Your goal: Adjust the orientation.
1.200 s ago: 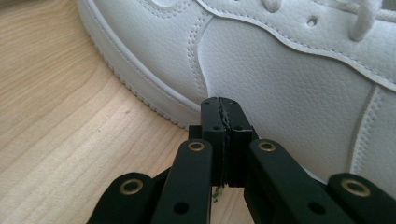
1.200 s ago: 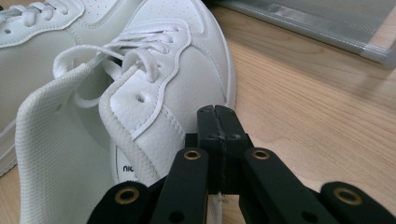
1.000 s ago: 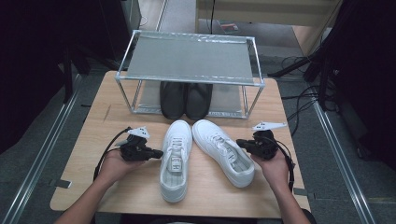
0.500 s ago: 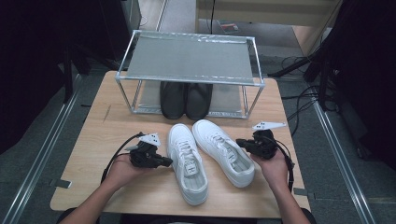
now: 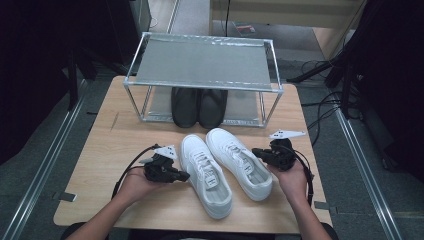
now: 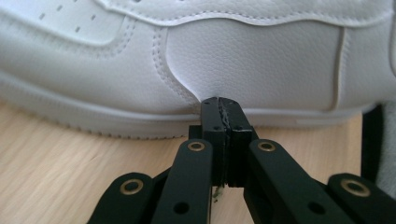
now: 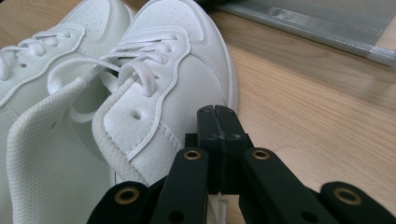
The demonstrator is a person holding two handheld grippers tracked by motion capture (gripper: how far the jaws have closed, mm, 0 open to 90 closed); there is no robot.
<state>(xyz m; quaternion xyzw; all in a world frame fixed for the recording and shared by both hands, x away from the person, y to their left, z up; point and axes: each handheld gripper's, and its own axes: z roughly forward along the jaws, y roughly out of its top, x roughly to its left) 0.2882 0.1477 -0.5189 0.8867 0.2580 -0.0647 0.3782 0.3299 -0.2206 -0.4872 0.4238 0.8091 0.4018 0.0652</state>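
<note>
Two white sneakers side by side on the desk [image 5: 100,150], left gripper [image 5: 184,176] clenched empty, tips against the left sneaker [image 5: 206,175], right gripper [image 5: 256,152] clenched empty beside the right sneaker [image 5: 240,162]

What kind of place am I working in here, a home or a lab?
Most likely a lab or recording workspace, not a home: a small wooden table stands between dark curtains, with cables trailing on grey carpet. A metal shoe rack holding black shoes looks staged.
</note>
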